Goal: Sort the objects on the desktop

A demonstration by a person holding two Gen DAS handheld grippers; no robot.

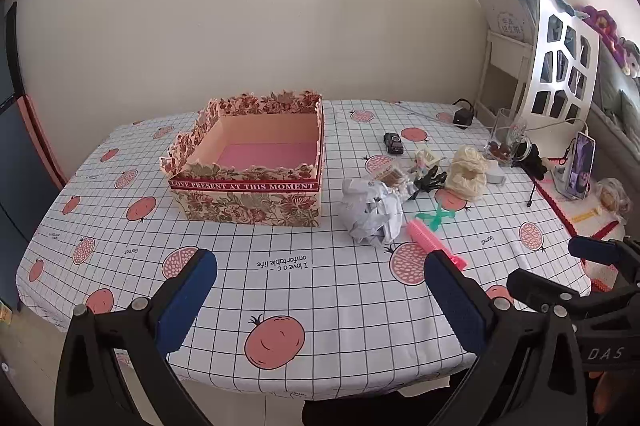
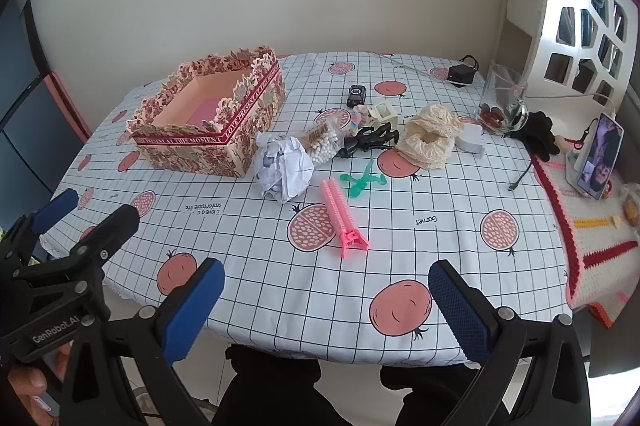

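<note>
An empty floral gift box (image 1: 248, 202) (image 2: 192, 154) stands on the checked tablecloth at the left. To its right lies a cluster: crumpled white paper (image 1: 372, 210) (image 2: 286, 166), a pink hair clip (image 1: 418, 232) (image 2: 340, 214), a green plastic piece (image 2: 362, 182), a black claw clip (image 2: 370, 140), a bag of white beads (image 2: 324, 144), a cream lace bundle (image 1: 468, 170) (image 2: 430, 142) and a small black toy car (image 2: 357, 95). My left gripper (image 1: 320, 266) hovers open over the table's near edge. My right gripper (image 2: 326, 270) is open beside it, nothing between its pads.
A glass mug (image 2: 500, 102), a black charger (image 2: 460, 74), a black glove (image 2: 540, 138) and a propped phone (image 2: 600, 158) sit at the right. A white shelf unit (image 2: 580, 6) stands beyond them. A crocheted mat (image 2: 592, 246) covers the right edge. Legs in dark trousers show below the table.
</note>
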